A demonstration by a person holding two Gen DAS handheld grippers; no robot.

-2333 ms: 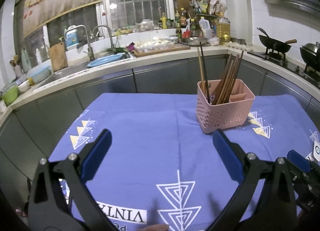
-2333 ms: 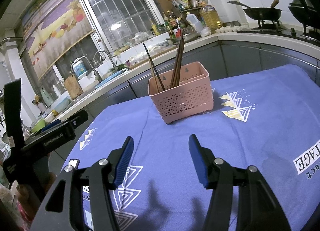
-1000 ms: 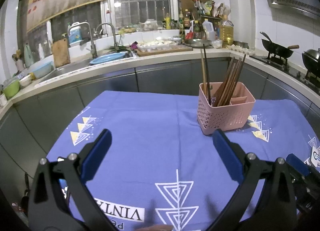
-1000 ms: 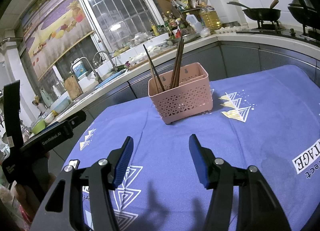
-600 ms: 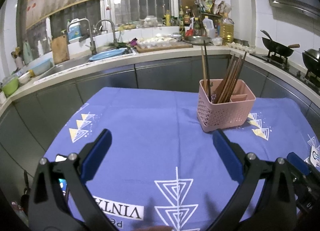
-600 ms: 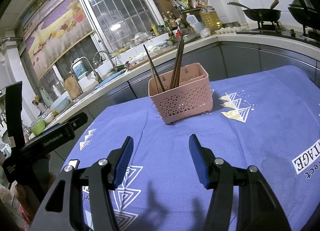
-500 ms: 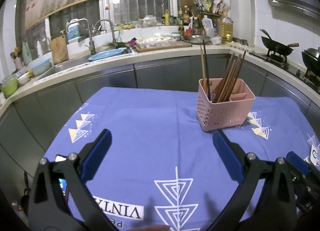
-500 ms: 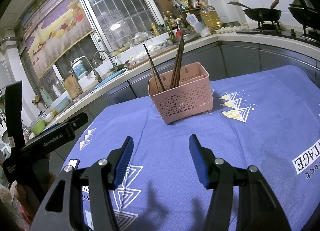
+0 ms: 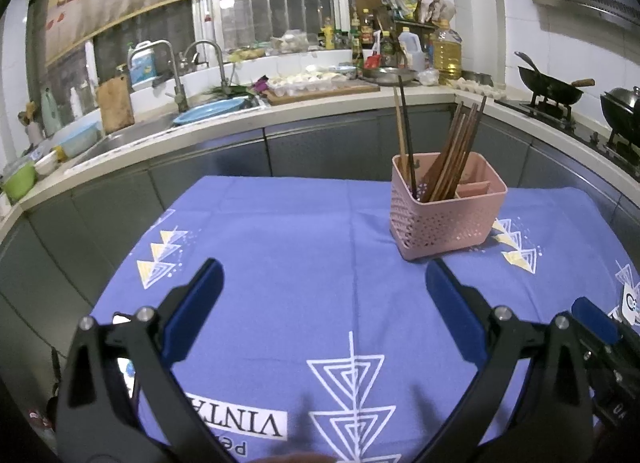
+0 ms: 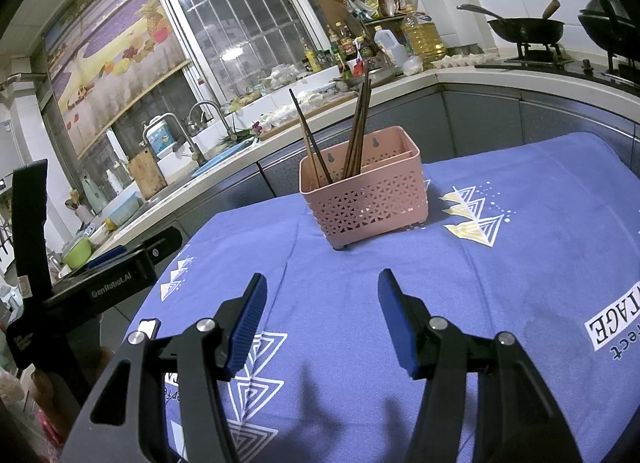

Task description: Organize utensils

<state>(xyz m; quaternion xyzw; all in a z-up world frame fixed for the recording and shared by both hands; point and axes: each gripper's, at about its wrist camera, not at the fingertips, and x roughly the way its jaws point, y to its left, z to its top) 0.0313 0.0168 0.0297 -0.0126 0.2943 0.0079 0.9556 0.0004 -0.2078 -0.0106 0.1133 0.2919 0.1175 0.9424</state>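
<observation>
One pink utensil basket (image 9: 444, 219) stands on the blue cloth (image 9: 300, 255). It holds two separate chopsticks (image 9: 404, 135) and one bundle of brown chopsticks (image 9: 456, 151), too overlapped to count. Two faucets (image 9: 196, 63) stand behind.

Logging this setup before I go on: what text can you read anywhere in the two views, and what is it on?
"VINTA", upside down, cut off by the left gripper: white patch on the tablecloth.
"AGE", cut off at the frame edge: white patch on the tablecloth, right wrist view.
"GenRobot.AI": left gripper's body.
Small print under both patches: only fragments, not readable.
Bottle labels on the counter: too small.
</observation>
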